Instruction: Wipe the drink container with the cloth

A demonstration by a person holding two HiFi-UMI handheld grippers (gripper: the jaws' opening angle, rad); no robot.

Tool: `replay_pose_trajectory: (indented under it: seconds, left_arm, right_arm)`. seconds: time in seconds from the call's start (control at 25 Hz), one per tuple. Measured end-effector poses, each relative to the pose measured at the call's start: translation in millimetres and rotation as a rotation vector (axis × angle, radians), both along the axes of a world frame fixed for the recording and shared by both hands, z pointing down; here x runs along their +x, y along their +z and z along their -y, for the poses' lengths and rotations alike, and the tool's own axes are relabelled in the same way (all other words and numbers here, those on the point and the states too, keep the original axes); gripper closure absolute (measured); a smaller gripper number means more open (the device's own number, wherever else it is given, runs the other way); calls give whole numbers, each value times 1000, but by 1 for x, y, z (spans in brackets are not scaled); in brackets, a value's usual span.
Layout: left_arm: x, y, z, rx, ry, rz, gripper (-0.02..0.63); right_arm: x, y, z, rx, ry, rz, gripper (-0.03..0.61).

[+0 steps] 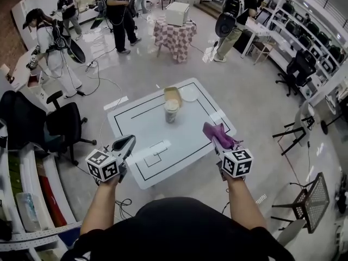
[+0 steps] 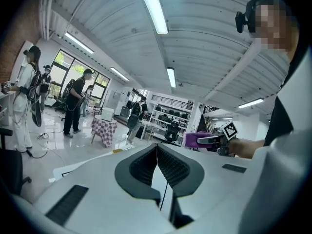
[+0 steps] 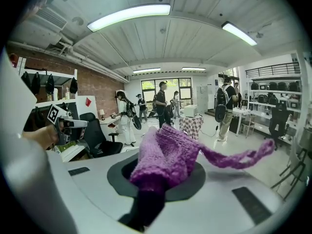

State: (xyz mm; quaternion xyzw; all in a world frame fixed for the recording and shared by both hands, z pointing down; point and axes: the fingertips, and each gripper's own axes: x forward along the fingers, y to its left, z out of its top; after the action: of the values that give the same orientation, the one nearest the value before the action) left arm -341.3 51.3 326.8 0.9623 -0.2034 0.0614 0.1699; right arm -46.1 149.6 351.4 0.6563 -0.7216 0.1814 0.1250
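A drink container (image 1: pixel 172 111), a clear cup with a pale lid, stands upright near the middle of the white table (image 1: pixel 190 145). My right gripper (image 1: pixel 218 139) is shut on a purple knitted cloth (image 1: pixel 216 131), held above the table's right edge, well short of the cup. In the right gripper view the purple cloth (image 3: pixel 168 156) bulges out between the jaws and a strand trails right. My left gripper (image 1: pixel 126 144) hangs over the table's left front edge, jaws shut with nothing between them. In the left gripper view my left gripper (image 2: pixel 157 152) points level across the room, the right gripper (image 2: pixel 210 139) visible beyond.
A brown paper bag (image 1: pixel 172 95) and a white plate (image 1: pixel 189 94) lie behind the cup. A black office chair (image 1: pixel 62 125) stands left of the table, folding chairs (image 1: pixel 307 203) at the right. A checkered table (image 1: pixel 175 36) and several people stand farther back.
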Motion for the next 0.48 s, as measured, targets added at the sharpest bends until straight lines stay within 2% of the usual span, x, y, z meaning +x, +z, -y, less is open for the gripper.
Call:
replay_pose_trajectory:
  seconds: [0.48]
  left_arm:
    - [-26,3,36,-7,20,-8,592]
  right_arm:
    - [-28,4,31,-15,17,-2,500]
